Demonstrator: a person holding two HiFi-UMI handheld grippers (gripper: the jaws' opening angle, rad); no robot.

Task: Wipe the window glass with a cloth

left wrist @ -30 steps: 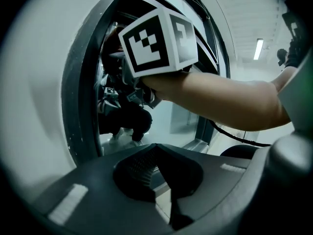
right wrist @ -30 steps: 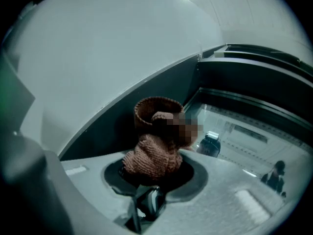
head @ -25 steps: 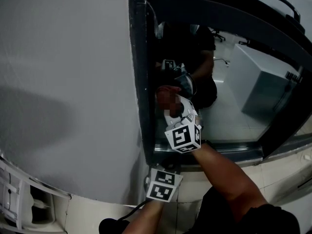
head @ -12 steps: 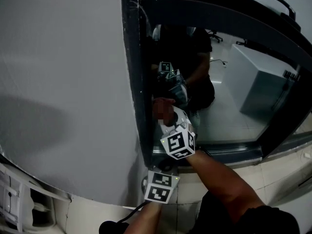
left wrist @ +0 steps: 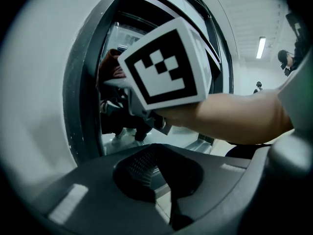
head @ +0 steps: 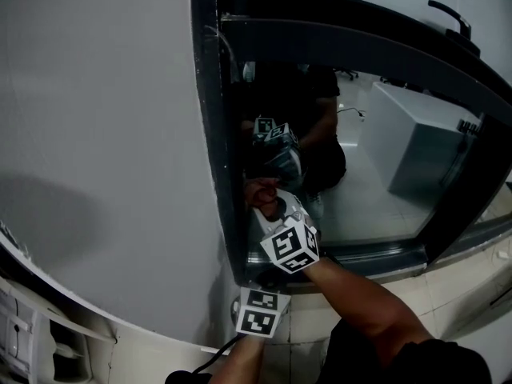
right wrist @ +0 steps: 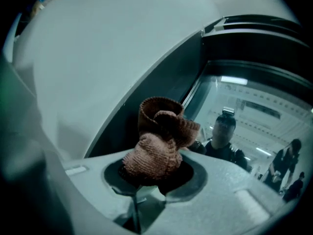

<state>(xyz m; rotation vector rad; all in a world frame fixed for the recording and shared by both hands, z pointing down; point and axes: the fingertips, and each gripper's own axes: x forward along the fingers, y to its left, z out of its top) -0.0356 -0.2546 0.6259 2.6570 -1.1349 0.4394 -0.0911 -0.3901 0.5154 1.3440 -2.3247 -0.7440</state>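
Observation:
A brown-pink knitted cloth point(right wrist: 157, 143) is bunched between the jaws of my right gripper point(right wrist: 155, 168), which is shut on it. In the head view the cloth point(head: 260, 192) is pressed against the window glass point(head: 376, 190) near its lower left corner, beside the dark window frame point(head: 210, 134). The right gripper's marker cube point(head: 290, 245) sits just below the cloth. My left gripper point(head: 258, 312) hangs lower, under the sill and off the glass. Its jaws point(left wrist: 156, 173) look closed with nothing between them. The right gripper's cube point(left wrist: 164, 65) fills its view.
A grey wall point(head: 104, 134) runs left of the frame. The glass reflects a person and the grippers. The frame's bottom rail point(head: 376, 258) borders a tiled floor point(head: 472, 294). Behind the glass stands a grey box-like unit point(head: 416, 158).
The head camera has shifted, so the frame sits further left in view. My right gripper with the cloth stays at the glass's lower left corner, a touch closer to the frame.

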